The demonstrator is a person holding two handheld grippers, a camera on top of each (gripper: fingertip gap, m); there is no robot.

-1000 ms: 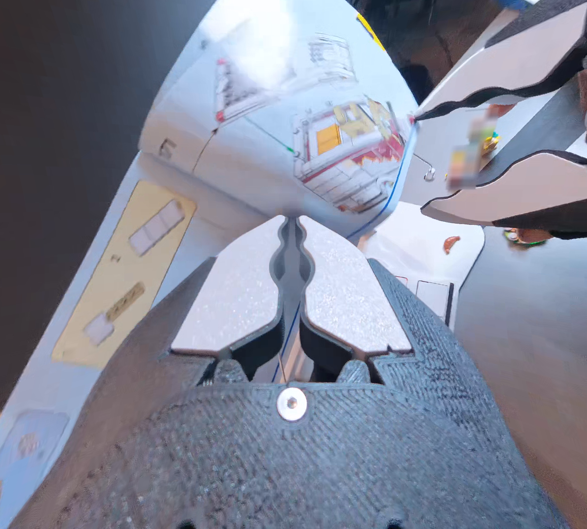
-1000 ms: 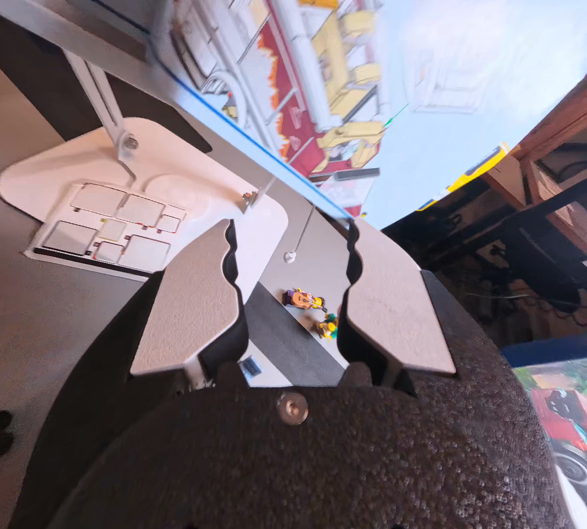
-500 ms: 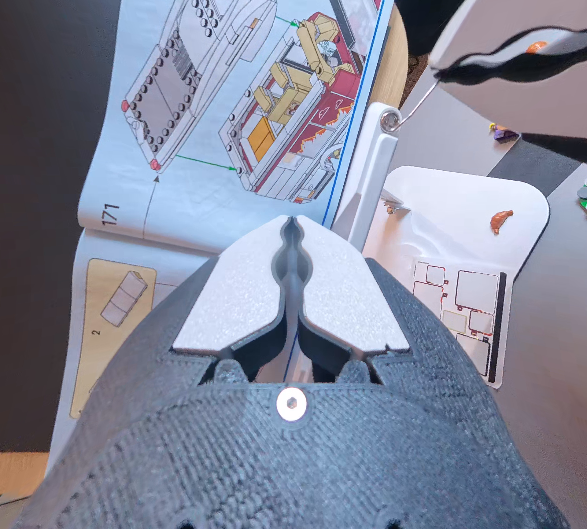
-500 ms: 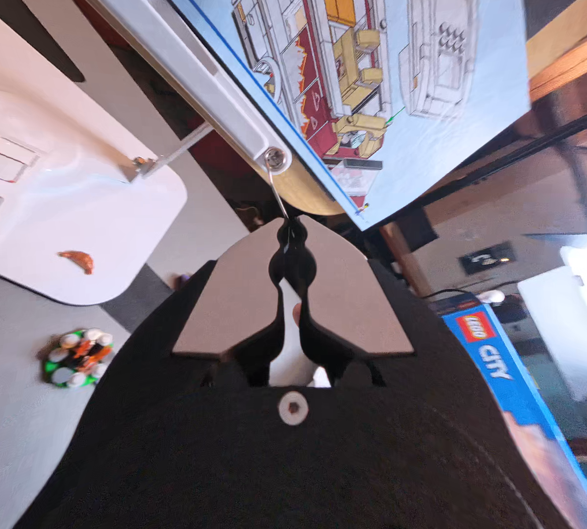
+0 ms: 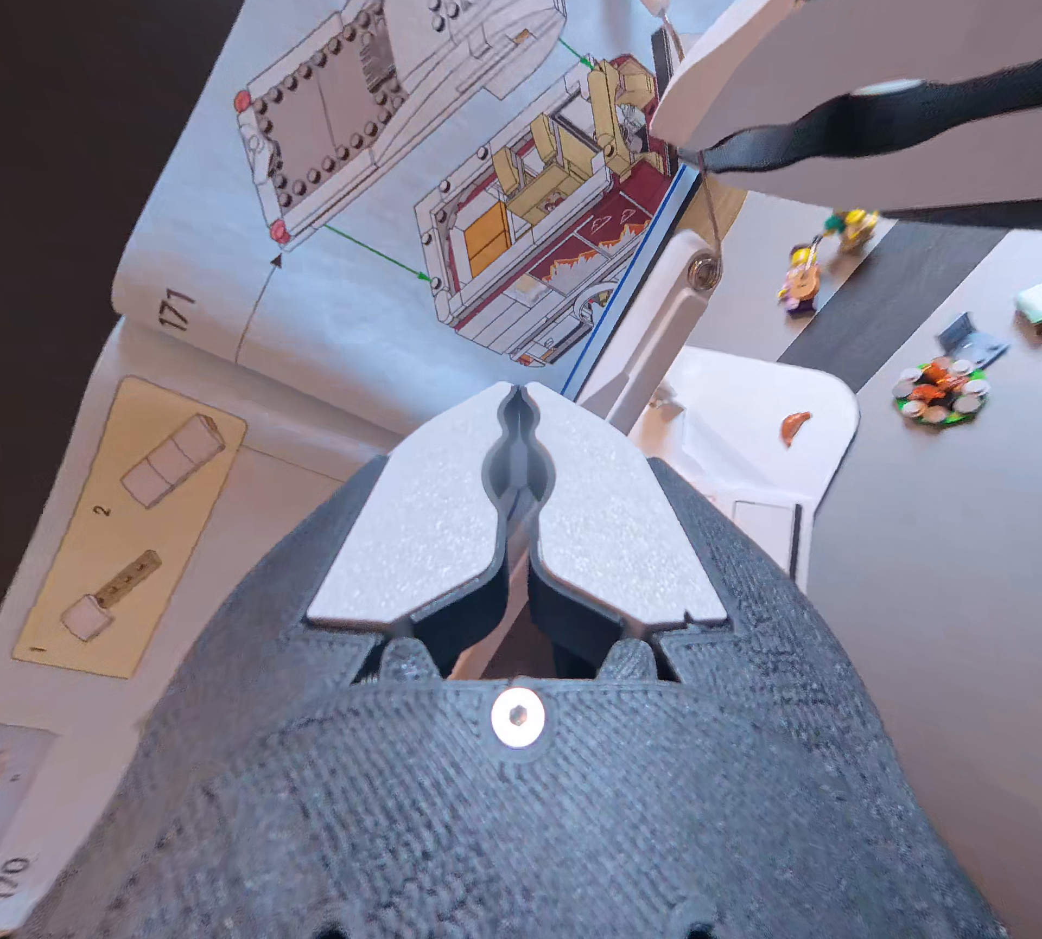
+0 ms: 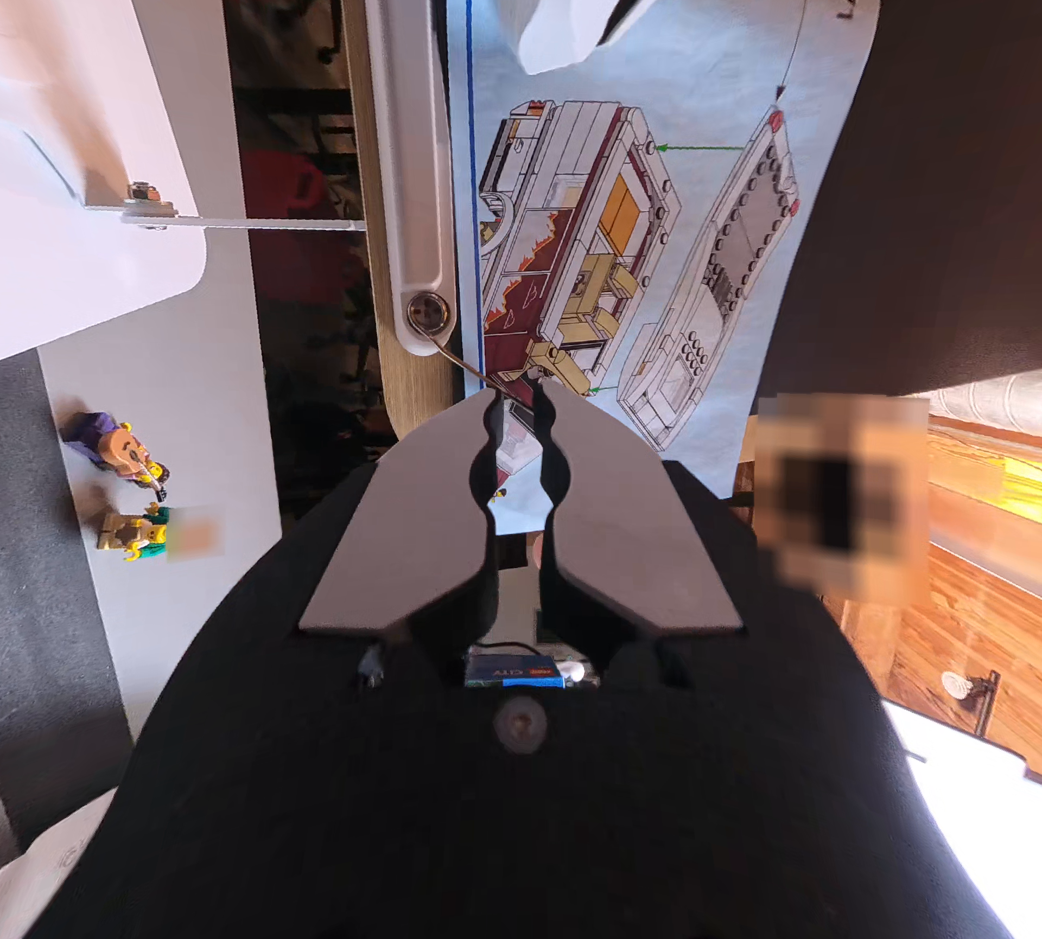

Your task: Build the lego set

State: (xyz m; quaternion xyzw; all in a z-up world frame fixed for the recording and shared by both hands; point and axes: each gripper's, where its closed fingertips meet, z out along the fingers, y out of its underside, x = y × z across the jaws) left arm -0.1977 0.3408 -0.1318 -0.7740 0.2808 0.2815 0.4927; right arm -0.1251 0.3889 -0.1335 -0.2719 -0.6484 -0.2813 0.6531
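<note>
L wrist view: left gripper (image 5: 520, 392) was clamped shut on the instruction booklet (image 5: 349, 168) at its lower page edge, beside the white stand arm (image 5: 654, 342).

R wrist view: right gripper (image 6: 520, 396) stood slightly parted at the wire page clip (image 6: 468, 362); no firm grip visible. Minifigures (image 6: 121, 452) lay near table's left edge.

L claw (image 5: 517, 396) shut on booklet (image 5: 361, 258) edge – R claw (image 5: 685, 154) nr.

Printed numbers are borne by the open instruction booklet (image 5: 349, 326): a page number (image 5: 177, 311) at the corner of its light-blue page, a small count figure (image 5: 102, 510) in the yellow parts panel (image 5: 129, 523), and a blurred page number (image 5: 14, 878) lower down. A brand logo and word are carried by a blue box (image 6: 516, 678) seen behind the right gripper (image 6: 516, 396).
</note>
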